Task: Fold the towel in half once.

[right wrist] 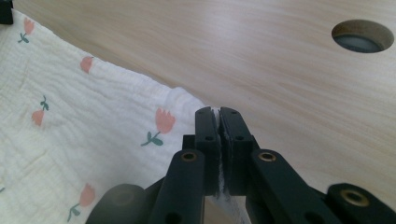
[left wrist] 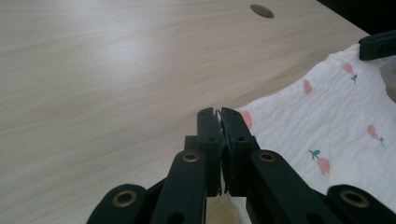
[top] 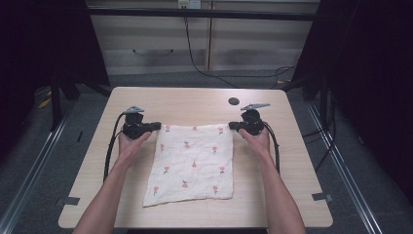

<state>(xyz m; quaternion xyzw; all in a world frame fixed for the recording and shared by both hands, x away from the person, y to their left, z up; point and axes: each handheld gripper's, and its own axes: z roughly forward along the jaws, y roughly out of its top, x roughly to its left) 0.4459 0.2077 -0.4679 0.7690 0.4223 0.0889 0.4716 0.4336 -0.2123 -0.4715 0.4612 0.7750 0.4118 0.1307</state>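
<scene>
While pinched — cloth (top: 191, 163) corners, grippers (top: 157, 126) clamped.

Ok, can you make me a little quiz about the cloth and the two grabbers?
1. True or false: both grippers, the left gripper and the right gripper, are shut on the cloth.
2. Which corners of the cloth are pinched: A) the two far ones, B) the two near ones, C) one far and one near?
3. What is printed on the cloth?

Key: 1. True. 2. A. 3. Small pink flowers with green stems. The near edge lies flat on the table.
</scene>
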